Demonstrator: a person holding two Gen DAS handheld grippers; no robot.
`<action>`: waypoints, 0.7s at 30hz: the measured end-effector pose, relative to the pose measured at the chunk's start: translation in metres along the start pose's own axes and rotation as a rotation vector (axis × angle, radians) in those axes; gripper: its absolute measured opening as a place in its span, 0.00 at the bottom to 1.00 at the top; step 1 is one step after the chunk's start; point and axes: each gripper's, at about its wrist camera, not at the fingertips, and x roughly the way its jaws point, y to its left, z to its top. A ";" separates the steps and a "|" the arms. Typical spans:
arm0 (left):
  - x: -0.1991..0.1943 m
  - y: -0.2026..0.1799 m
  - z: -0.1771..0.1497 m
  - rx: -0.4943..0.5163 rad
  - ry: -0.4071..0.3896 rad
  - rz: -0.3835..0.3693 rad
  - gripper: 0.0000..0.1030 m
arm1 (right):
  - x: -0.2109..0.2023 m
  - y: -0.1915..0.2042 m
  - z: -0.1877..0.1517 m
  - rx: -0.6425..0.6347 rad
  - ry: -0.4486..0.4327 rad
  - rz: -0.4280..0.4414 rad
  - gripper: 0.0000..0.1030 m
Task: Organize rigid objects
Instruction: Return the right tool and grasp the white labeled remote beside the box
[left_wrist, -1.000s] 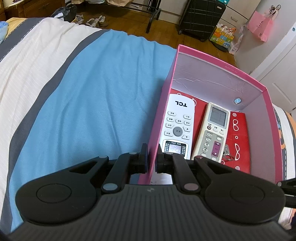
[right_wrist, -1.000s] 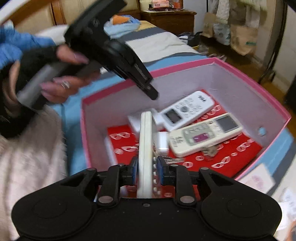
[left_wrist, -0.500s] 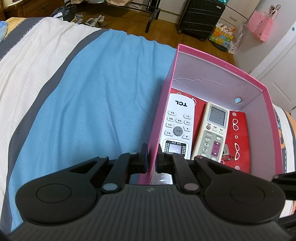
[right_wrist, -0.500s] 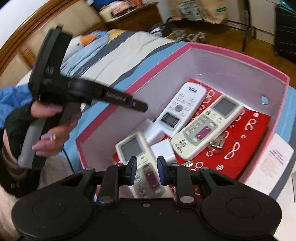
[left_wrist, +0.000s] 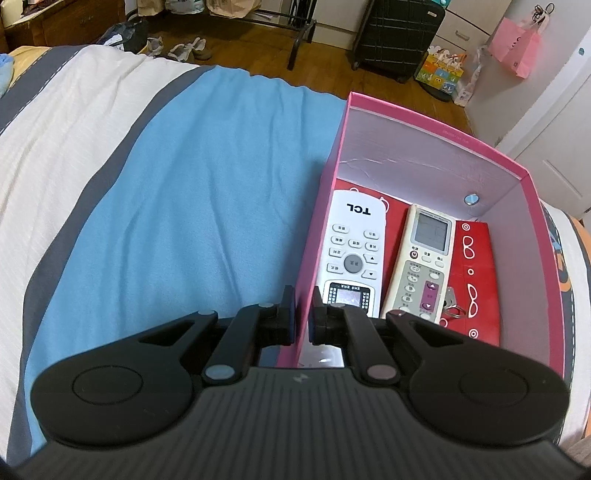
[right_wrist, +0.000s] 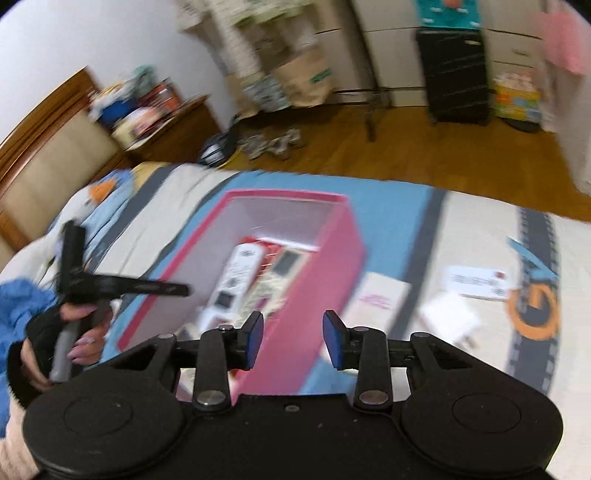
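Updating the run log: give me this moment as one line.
left gripper: shut on pink box wall | right gripper: open, empty, jaws just opening | remotes in box

The whole right wrist view is smeared with motion blur; the pink box (right_wrist: 325, 258) and the remotes (right_wrist: 236, 280) inside it are just streaks, no buttons or labels readable; the white cards (right_wrist: 476, 282) on the bedspread have print I can't make out. In the left wrist view the near end of the TCL remote (left_wrist: 352, 254) sits behind the left gripper (left_wrist: 302, 314), and so does the box's near wall; a ring of keys (left_wrist: 452, 304) peeks out beside the beige remote (left_wrist: 424, 258), mostly hidden; the pale thing (left_wrist: 325, 356) under the fingers is too covered to name.
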 end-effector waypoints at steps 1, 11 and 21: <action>0.000 -0.001 -0.001 0.004 -0.003 0.003 0.05 | 0.003 -0.013 -0.002 0.040 -0.003 -0.005 0.41; -0.001 -0.002 0.000 0.011 -0.011 0.007 0.05 | 0.079 -0.066 -0.039 0.247 0.057 0.000 0.42; 0.000 -0.003 0.000 0.025 -0.020 0.020 0.05 | 0.122 -0.048 -0.042 0.191 0.044 -0.056 0.50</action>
